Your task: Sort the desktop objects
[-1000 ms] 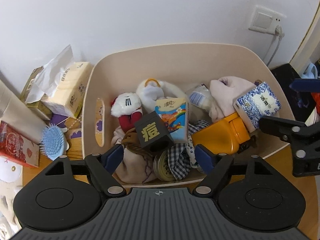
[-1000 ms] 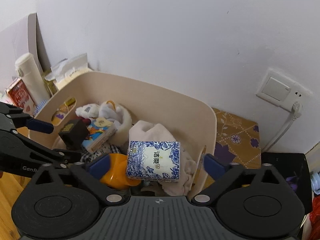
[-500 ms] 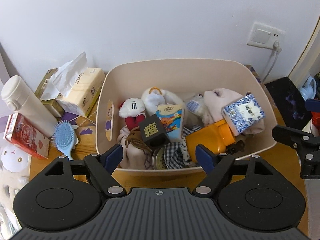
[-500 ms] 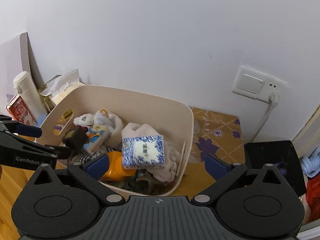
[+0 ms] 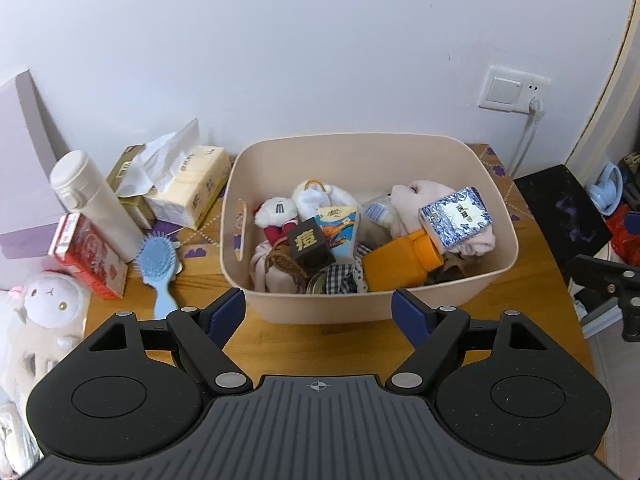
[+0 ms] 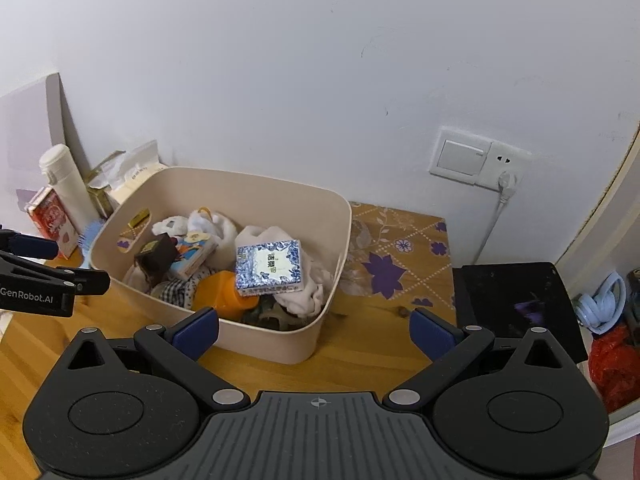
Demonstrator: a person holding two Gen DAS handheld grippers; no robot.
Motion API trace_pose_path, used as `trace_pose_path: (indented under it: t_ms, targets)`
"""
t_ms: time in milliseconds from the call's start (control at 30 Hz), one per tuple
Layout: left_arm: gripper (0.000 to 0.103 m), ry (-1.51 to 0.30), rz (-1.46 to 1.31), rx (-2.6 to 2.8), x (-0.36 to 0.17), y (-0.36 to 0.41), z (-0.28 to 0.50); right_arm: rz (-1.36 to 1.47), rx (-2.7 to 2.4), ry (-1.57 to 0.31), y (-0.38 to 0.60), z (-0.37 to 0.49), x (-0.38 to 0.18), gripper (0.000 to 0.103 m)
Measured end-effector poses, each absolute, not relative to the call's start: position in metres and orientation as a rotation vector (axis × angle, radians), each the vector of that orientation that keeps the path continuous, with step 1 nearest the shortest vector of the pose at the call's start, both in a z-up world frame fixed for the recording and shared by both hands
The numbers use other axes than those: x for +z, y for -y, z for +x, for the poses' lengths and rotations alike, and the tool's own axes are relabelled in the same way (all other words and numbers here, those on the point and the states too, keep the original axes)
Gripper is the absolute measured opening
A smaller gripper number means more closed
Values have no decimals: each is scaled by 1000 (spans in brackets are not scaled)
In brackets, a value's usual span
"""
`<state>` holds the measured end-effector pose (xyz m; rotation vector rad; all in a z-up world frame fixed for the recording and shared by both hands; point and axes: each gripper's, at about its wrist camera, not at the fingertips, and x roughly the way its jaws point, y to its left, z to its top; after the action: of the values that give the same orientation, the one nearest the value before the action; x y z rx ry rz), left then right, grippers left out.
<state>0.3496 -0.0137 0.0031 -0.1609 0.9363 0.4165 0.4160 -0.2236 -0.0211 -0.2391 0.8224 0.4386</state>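
Note:
A beige plastic bin (image 5: 460, 296) (image 6: 280, 344) stands on the wooden desk, full of small items: a blue-and-white tissue pack (image 5: 456, 216) (image 6: 268, 266), an orange bottle (image 5: 400, 264) (image 6: 224, 294), a dark cube with a gold character (image 5: 310, 242) (image 6: 154, 254), a colourful carton (image 5: 338, 228), a small plush (image 5: 276, 214) and cloths. My left gripper (image 5: 318, 314) is open, held above the desk in front of the bin. My right gripper (image 6: 314, 330) is also open, before the bin's right corner. Neither holds anything.
Left of the bin lie a blue hairbrush (image 5: 158, 264), a white flask (image 5: 94, 204), a red box (image 5: 90, 256), a tissue pack (image 5: 188, 188) and a plush sheep (image 5: 48, 300). A black pad (image 6: 520, 300) and blue headphones (image 6: 602, 304) sit right. The wall has a socket (image 6: 504, 160).
Both grippers have pulled back and up from the bin, so it looks smaller and more of the desk shows. The bin's contents have not moved.

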Motion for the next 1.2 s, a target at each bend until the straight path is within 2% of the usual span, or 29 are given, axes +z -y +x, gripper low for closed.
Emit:
trace_pose_path:
  t_ms: [600,1200]
  targets:
    - [82,-850,-145,458,61,60,275,-165,483,-736,259,346,28,103]
    - [81,-798,-175,404,100,102,210,-94,447,-723,304,281,50,103]
